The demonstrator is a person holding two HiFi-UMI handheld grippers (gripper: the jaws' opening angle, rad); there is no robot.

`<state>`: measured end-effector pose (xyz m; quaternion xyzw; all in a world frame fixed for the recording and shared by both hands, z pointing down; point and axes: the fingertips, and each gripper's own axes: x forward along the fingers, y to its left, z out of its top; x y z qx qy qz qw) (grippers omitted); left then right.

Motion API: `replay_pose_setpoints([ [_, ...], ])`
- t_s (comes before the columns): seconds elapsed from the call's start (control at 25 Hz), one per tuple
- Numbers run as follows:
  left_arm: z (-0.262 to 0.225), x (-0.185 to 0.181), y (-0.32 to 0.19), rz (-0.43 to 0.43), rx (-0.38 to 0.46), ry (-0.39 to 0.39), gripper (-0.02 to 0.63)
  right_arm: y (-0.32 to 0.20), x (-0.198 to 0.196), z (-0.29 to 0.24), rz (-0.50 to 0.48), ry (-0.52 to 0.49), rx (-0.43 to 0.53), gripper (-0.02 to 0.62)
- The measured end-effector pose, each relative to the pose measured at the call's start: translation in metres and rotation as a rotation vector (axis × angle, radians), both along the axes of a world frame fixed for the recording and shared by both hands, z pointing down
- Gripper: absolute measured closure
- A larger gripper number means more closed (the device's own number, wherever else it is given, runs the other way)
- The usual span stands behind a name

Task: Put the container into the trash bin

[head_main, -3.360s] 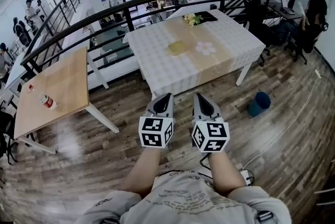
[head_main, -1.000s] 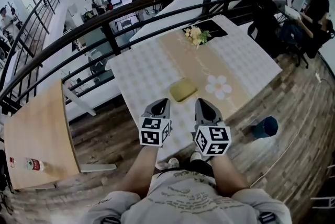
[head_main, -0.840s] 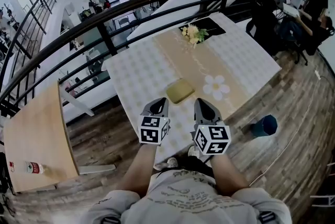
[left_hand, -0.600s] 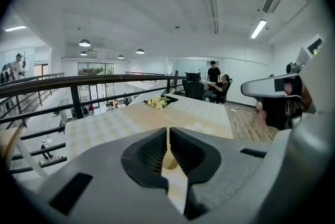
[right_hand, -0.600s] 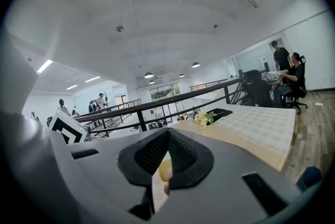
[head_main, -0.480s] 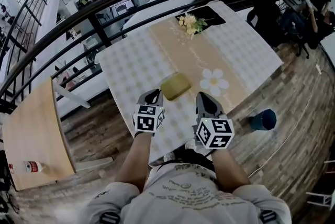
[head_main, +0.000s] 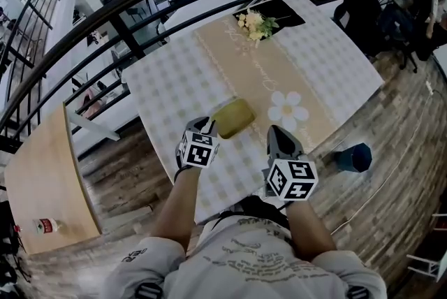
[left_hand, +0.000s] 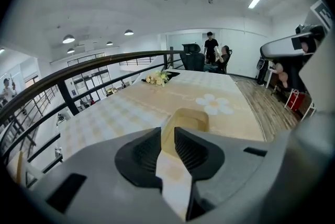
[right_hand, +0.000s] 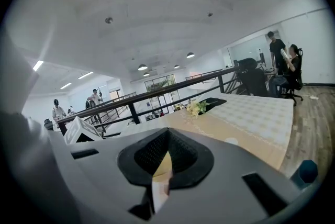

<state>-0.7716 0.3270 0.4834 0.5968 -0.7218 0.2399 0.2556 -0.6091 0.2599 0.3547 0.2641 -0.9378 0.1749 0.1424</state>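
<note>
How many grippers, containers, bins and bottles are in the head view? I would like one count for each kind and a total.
Grippers: 2, the left gripper and the right gripper
Containers: 1, the container on the table
Bins: 1, the blue trash bin on the floor
Bottles: 1, the bottle on the wooden table
Total: 5

1. A table under a pale checked cloth fills the middle of the scene.
2. A beige runner crosses it from near to far.
3. A white daisy-shaped mat lies on the runner's near right part.
4. A bouquet of pale flowers rests at the far end, touching a black mat.
5. A black railing curves behind the table.
6. At near left stands a wooden table, with a red-labelled bottle lying on it.
</note>
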Motion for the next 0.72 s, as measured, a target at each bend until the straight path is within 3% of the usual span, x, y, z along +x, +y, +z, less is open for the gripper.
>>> replay_pose_setpoints([
  [0.72, 0.085, -0.035, -0.037, 0.035, -0.225, 0.011, 0.529, -0.041, 0.018, 0.019, 0.072, 0.046, -0.02, 0.594],
])
